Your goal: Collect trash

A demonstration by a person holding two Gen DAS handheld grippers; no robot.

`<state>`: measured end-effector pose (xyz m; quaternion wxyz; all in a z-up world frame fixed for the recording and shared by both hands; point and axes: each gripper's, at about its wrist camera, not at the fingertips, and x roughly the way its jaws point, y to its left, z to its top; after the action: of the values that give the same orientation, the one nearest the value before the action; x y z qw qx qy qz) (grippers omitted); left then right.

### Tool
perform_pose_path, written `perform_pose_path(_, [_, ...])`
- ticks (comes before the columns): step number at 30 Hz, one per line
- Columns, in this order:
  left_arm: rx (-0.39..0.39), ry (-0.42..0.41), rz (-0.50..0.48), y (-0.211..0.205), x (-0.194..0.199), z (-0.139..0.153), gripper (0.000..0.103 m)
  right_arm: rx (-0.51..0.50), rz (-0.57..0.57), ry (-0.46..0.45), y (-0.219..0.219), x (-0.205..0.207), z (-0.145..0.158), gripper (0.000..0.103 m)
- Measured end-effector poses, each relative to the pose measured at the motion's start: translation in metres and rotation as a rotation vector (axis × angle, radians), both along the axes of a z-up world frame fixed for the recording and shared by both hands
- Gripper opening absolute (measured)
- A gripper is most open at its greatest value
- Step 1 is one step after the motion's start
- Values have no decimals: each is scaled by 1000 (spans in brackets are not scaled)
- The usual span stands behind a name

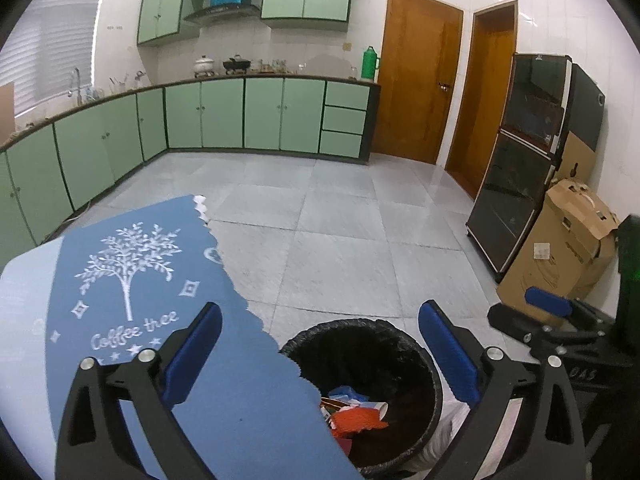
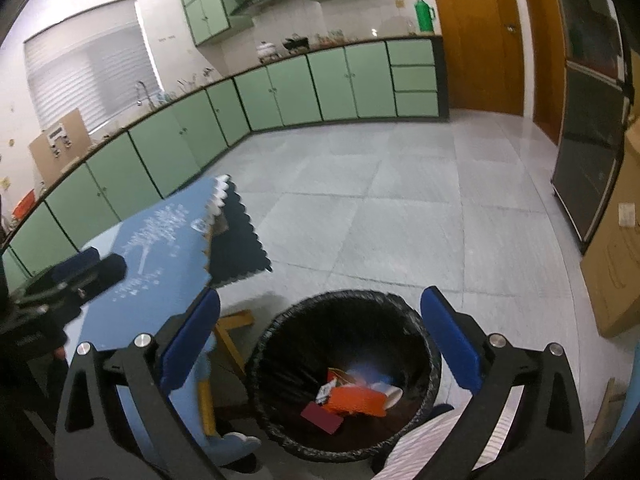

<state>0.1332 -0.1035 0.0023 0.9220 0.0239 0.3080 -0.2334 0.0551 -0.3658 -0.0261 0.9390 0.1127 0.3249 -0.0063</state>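
Nearest the left wrist camera, the left gripper (image 1: 320, 344) is spread wide with nothing between its blue pads (image 1: 194, 354). Its left finger hangs above the blue tablecloth (image 1: 160, 300), which is printed with a white tree and the words "Coffee tree" and has a scalloped edge. Its right finger stands over the rim of the trash bin (image 1: 400, 344). The bin is lined with a black bag and sits on the grey tiled floor (image 1: 340, 240) just beside the table edge. Inside lies the trash (image 1: 356, 414): an orange scrap, a white paper cup, blue and red bits. To the right, the right gripper (image 1: 548, 306) shows at the frame edge, near a cardboard box (image 1: 560, 248) and a dark glass cabinet (image 1: 520, 160).

From the right wrist camera, the left gripper (image 2: 92, 268) appears blurred at far left over the tablecloth (image 2: 160, 240). Next comes the right gripper (image 2: 320, 344), its jaws released and wide apart, empty, framing the trash bin (image 2: 280, 340) directly below. The trash (image 2: 352, 400) rests at the bottom: an orange piece, a dark red card, a white cup. Green cabinets (image 2: 280, 92) line the far walls.
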Motion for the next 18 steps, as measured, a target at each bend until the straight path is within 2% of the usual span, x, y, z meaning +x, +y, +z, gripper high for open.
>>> perform_pose_path(8, [-10, -39, 22, 19, -13, 16, 97, -30, 54, -63, 22, -11, 34, 98])
perform_pose_path(18, [-16, -57, 48, 32, -20, 21, 97, -59, 84, -85, 41, -16, 50, 98])
